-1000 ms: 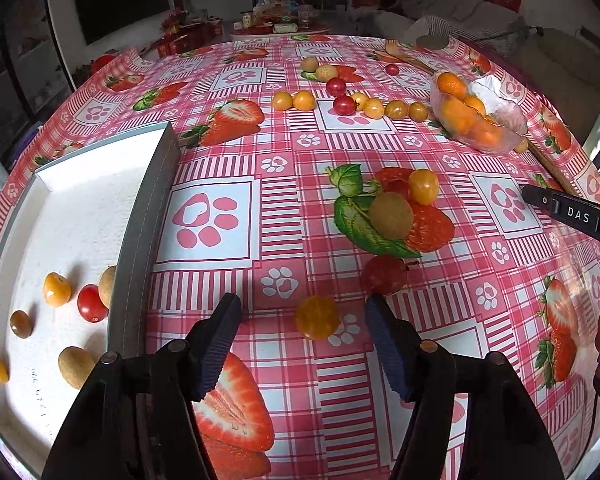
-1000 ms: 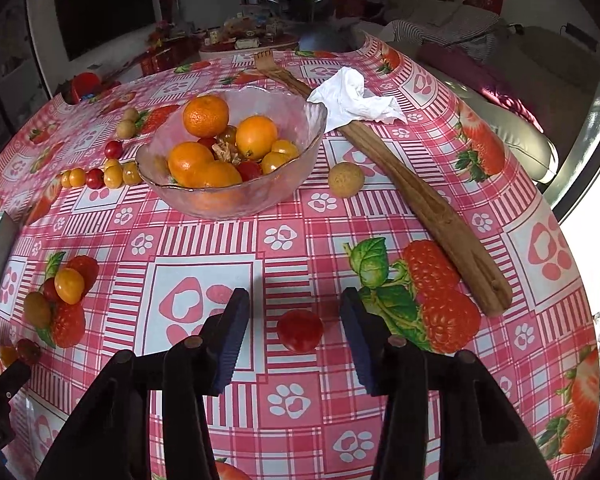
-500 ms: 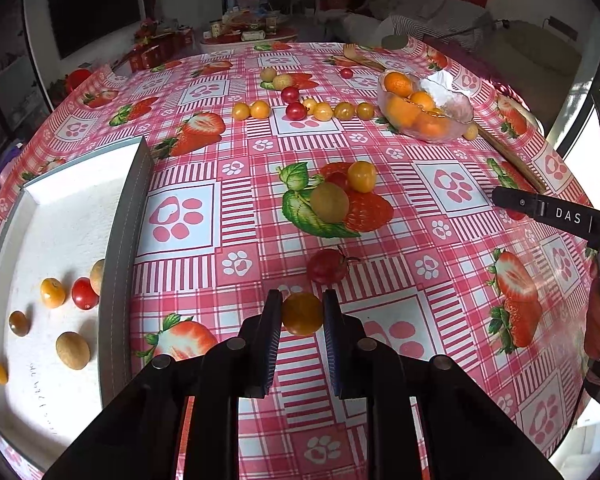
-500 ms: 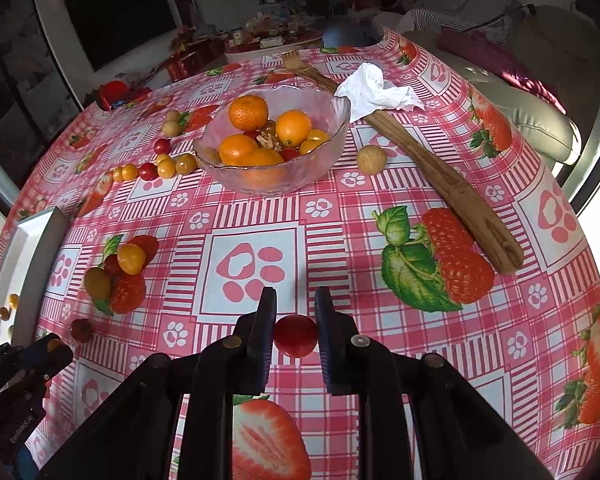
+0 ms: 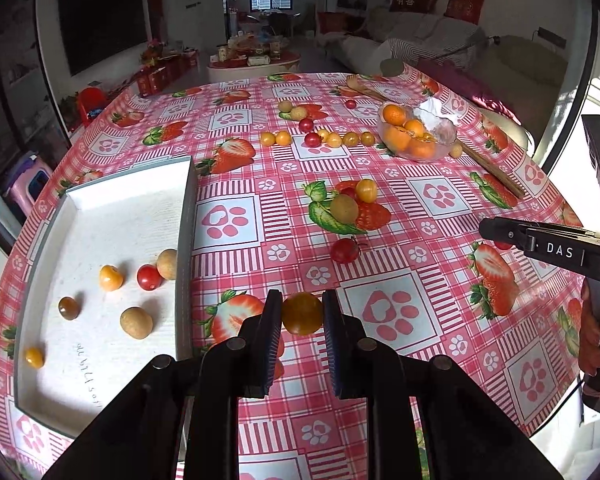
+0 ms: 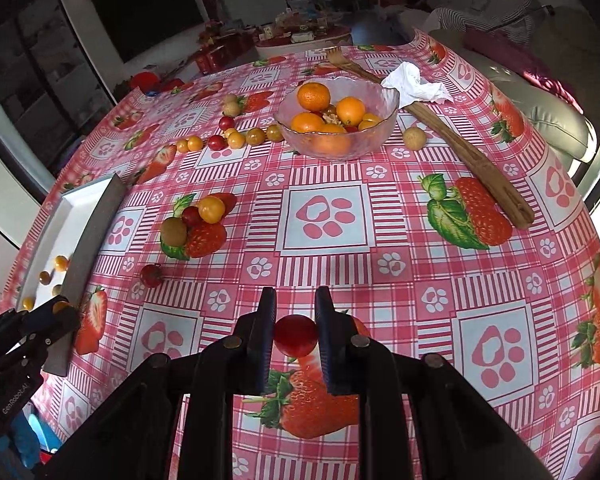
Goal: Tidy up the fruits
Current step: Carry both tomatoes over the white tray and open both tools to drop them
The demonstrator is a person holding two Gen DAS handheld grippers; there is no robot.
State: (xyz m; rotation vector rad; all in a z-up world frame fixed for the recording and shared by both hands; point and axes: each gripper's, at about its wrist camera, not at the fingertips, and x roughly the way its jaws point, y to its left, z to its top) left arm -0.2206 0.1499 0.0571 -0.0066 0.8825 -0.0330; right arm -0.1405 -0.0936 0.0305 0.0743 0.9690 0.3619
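Now, at the left, the white tray (image 5: pixel 132 200) with a grey rim holds seven small round fruits (yellow, red, brown). The left tongs (image 5: pixel 302 312) are clamped on a smooth yellow tomato (image 5: pixel 302 314) above the glossy checked table (image 5: pixel 432 196). The right tongs (image 6: pixel 295 322) grip a red tomato (image 6: pixel 295 336). Farther right, the glass bowl (image 6: pixel 376 130) contains oranges.
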